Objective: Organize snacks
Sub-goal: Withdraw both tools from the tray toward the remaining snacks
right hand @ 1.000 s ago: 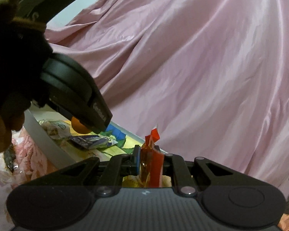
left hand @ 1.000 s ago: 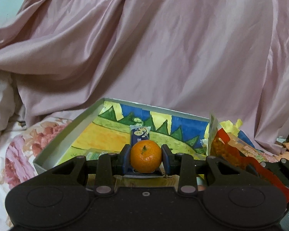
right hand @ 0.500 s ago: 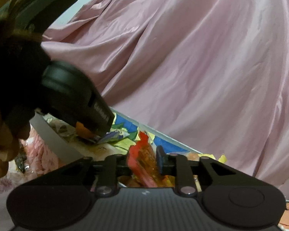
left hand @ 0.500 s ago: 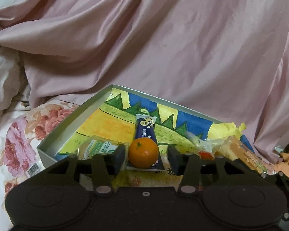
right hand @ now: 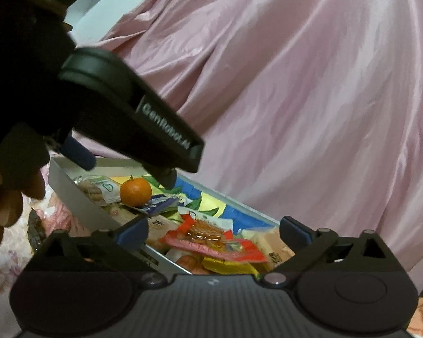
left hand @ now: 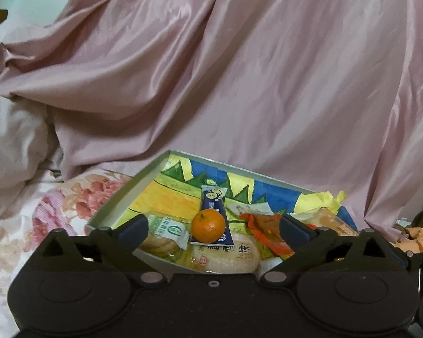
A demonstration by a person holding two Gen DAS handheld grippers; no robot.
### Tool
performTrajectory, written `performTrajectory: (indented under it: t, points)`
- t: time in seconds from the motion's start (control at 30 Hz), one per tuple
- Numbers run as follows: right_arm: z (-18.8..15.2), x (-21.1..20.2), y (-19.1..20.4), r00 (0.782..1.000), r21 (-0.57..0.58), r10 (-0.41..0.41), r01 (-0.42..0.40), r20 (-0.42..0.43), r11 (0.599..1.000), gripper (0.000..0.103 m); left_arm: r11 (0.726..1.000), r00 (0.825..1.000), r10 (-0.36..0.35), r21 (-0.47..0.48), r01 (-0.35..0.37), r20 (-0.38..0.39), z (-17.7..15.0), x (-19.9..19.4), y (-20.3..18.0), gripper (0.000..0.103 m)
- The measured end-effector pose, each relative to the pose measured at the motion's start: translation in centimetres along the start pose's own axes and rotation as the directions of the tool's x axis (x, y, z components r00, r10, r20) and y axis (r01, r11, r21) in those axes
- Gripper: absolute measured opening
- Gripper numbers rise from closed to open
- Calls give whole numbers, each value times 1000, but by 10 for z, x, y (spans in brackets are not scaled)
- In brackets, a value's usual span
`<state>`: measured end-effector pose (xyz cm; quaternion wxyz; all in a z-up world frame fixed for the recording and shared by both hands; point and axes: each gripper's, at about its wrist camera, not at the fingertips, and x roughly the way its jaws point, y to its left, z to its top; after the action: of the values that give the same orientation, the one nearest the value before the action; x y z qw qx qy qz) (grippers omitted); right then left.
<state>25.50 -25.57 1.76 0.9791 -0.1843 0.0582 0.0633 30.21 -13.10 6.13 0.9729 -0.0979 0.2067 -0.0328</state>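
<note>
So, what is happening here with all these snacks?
A person is sorting snacks into a shallow box on a bed. Both hand-held grippers have just been opening. The left hand-held gripper stands open with the mandarin resting free on a blue packet. The right hand-held gripper is open too, and the red packet lies loose in the box.

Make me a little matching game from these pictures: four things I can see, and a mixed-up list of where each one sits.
Things:
1. mandarin
2. red packet
3. green-label biscuits
4. pink sheet

Places:
A. draped behind the box
B. on the dark blue wrapper
C. between the right gripper's open jaws
D. in the box, left of the mandarin

Pairs: 1-B, 2-C, 3-D, 4-A
</note>
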Motion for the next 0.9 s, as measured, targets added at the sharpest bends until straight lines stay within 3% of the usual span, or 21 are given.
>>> performTrajectory:
  t: [0.47,0.9]
  points:
    - [10,-54,-12,996,148,-78,85,-53,985,103,997,996,-5,80,-2,87,1,-75,12,102]
    - [12,-127,-1,990,230,-103,124,-101,965,103,996,998,6,87,-11,56,-39,-142,52,102]
